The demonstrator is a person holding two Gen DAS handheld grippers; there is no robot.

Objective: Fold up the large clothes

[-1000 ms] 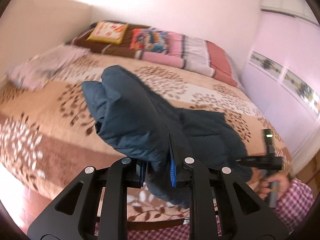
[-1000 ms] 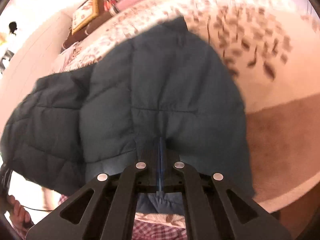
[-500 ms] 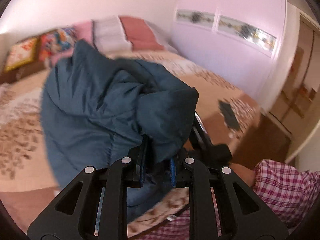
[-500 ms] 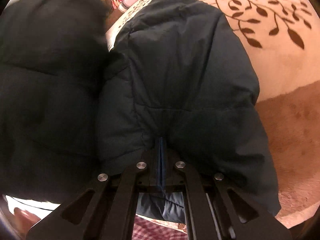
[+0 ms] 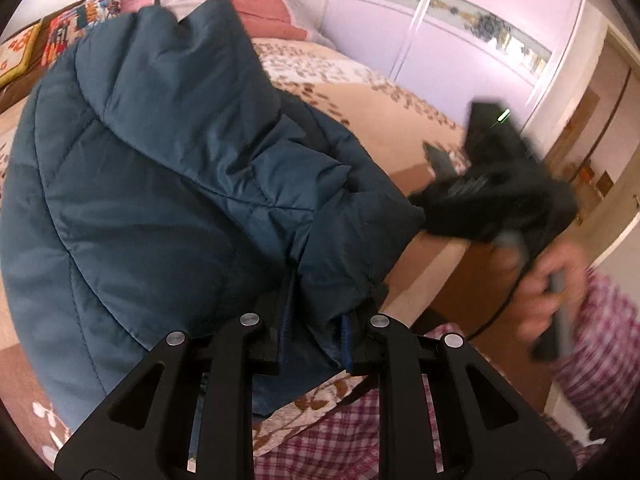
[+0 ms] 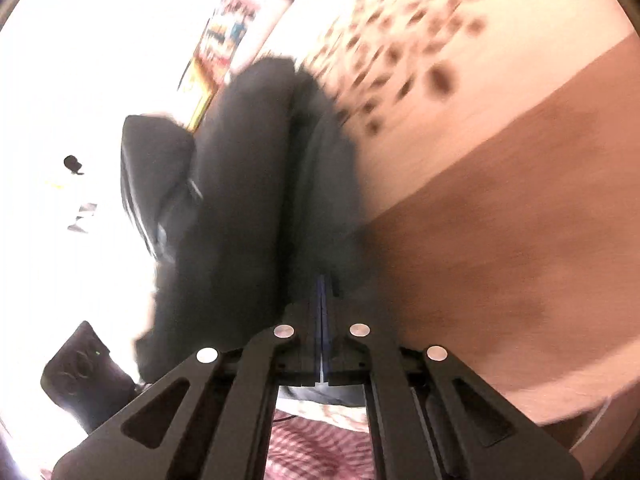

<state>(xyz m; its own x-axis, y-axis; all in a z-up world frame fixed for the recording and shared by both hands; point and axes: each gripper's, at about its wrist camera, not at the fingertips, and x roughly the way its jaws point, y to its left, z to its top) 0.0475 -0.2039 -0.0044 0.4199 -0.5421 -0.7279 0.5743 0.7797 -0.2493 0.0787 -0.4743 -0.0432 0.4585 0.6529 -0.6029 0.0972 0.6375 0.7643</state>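
Jacket (image 5: 168, 168): bunched over bed (image 5: 400, 120), ahead of both tools.
Left tool (image 5: 316, 332): clamped on padded hem.
Right tool (image 6: 322, 320): pinched together on jacket edge.
Change: both tools swung sideways, jacket doubled since 1 second ago; fold underway.

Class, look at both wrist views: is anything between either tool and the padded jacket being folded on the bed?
Nothing visible. The left tool is clamped on a fold of the blue jacket, and the right tool is shut on its edge, over the bedspread.

Leaf-print bed (image 5: 400, 120), lilac wardrobe (image 5: 420, 48), bright light.
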